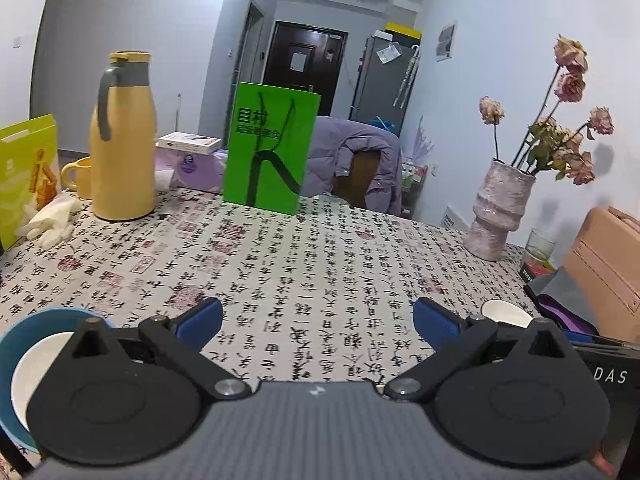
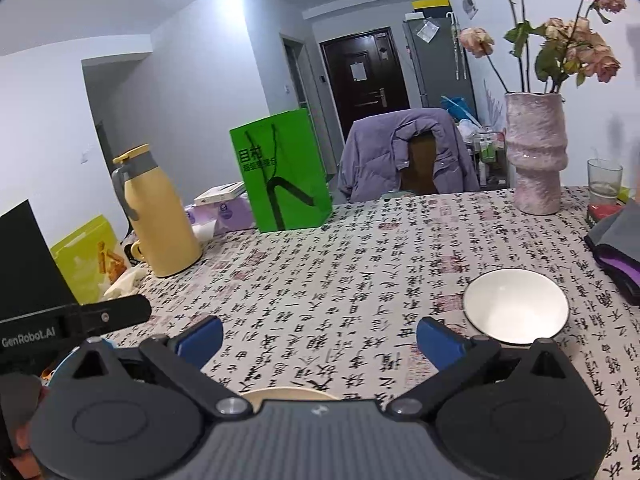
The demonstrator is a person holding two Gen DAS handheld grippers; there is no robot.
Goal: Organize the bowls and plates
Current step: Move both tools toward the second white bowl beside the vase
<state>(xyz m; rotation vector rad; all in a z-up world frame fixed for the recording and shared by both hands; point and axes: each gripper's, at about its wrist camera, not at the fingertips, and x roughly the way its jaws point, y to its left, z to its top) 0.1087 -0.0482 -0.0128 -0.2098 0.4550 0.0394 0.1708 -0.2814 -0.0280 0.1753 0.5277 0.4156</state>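
Calligraphy tablecloth [image 2: 320, 280], "GenRobot.AI" left gripper [image 2: 28, 338]

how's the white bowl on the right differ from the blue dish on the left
The white bowl is white inside with a thin dark rim; the blue dish has a broad blue band around a white centre. The white bowl shows whole in the right wrist view, beside the open right gripper; the blue dish is half hidden behind the open left gripper. Both are round, look empty and rest on the calligraphy tablecloth.
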